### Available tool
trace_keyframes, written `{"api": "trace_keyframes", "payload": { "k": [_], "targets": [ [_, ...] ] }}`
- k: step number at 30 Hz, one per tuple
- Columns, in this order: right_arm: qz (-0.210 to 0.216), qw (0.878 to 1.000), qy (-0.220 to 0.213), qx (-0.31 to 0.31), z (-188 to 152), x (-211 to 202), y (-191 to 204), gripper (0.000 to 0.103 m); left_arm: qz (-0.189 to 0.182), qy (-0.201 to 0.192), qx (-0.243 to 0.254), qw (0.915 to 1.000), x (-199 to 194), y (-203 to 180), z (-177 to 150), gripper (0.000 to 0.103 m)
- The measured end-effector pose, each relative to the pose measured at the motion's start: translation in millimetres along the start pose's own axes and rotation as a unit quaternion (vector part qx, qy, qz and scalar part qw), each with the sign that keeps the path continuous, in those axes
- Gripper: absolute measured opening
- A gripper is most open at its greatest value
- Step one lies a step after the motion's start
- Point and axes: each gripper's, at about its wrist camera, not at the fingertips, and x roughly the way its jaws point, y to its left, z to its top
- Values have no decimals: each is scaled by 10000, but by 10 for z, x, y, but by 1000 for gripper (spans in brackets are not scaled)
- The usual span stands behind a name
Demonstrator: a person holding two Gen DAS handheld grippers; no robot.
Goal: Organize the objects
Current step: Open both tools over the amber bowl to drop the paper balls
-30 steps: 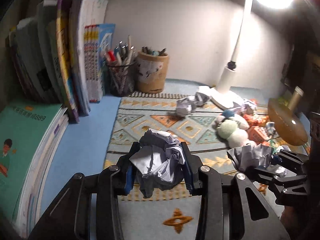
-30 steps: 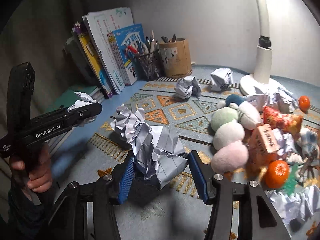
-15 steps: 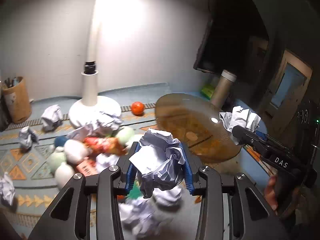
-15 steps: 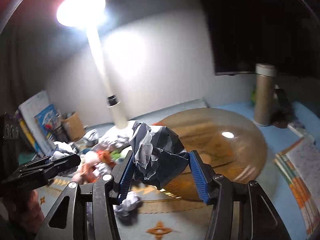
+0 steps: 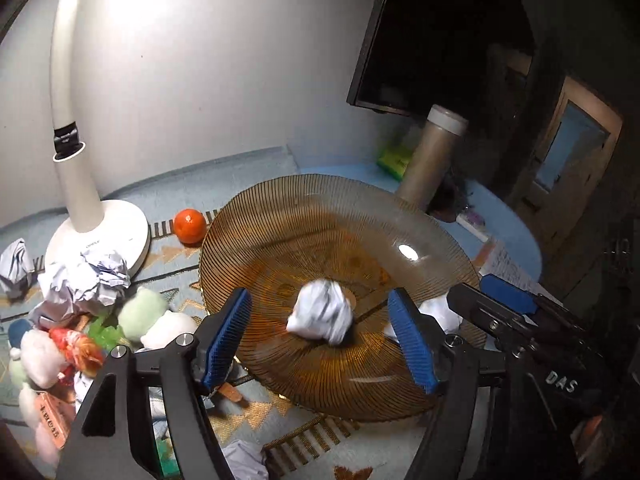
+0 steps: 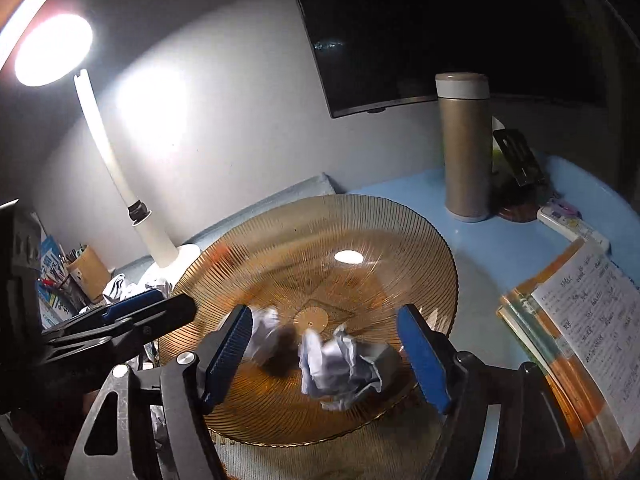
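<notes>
Now both paper balls [image 5: 320,312] lie loose between just-opened jaws.

A second ago both tools held crumpled paper over the patterned mat near the books; now both hang above the amber glass plate [image 5: 248,240]. The left tool [image 5: 320,334] has just been opening, and its paper ball [image 5: 320,316] is free of the pads, blurred, over the plate's middle. The right tool [image 6: 326,354] has just been opening too; its paper wad [image 6: 344,366] sits loose between the spread pads, over the plate.
</notes>
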Motion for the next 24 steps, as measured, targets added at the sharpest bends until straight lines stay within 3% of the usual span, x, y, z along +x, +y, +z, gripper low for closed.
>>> {"api": "trace_keyframes", "payload": {
  "k": [2,4,7,10,12,14,19,24],
  "targets": [
    [160,9998,-17,92,-10,-22,-26,74,16,-184,-17,9998,-251,54,-39,69],
    [435,9990,-58,91,-46,-110,61,74,89,-444,-36,9990,-560,146,-126,76],
    [1021,9946,-68,-190,-168,-258,410,74,536,-923,-76,9943,-1145,388,-464,95],
    [1694,9836,224,-579,-434,-275,872,74,1196,-1165,-568,9843,-1548,792,-923,100],
    [1700,9808,270,-919,-656,-232,1104,74,1442,-1061,-853,9801,-1663,1060,-1175,100],
    [1759,9778,386,-1075,-820,-151,1222,74,1430,-861,-1105,9798,-1674,1270,-1350,100],
    [1723,9777,530,-1081,-970,-5,1241,74,995,-619,-1086,9871,-1462,1348,-1536,100],
    [1668,9768,956,-940,-970,181,1210,74,931,-368,-630,9930,-1386,1224,-1550,100]
  ]
}}
